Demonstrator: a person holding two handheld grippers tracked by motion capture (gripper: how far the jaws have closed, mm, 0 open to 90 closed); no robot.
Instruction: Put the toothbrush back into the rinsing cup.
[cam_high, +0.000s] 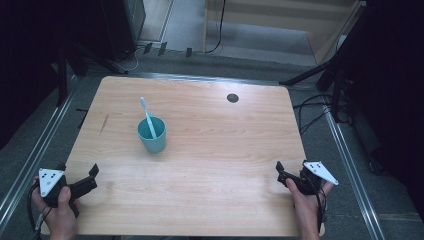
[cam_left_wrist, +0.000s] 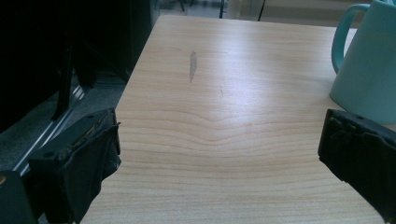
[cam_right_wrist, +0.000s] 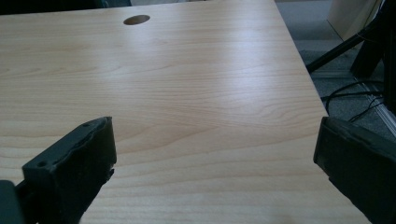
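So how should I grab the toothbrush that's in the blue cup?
Probably pinch the white toothbrush on the bare stem above the rim of the cup, coming down from above. It leans toward the far left, so tilt the jaws to match and pull along that slant. The left gripper, open near the table's front edge, sits on the cup's side, so it may suit best.

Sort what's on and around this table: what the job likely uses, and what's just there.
Likely in use: teal mug, toothbrush standing in it, left tool and right tool, both open.
Just there: table's round hole, floor cables, dark stands.
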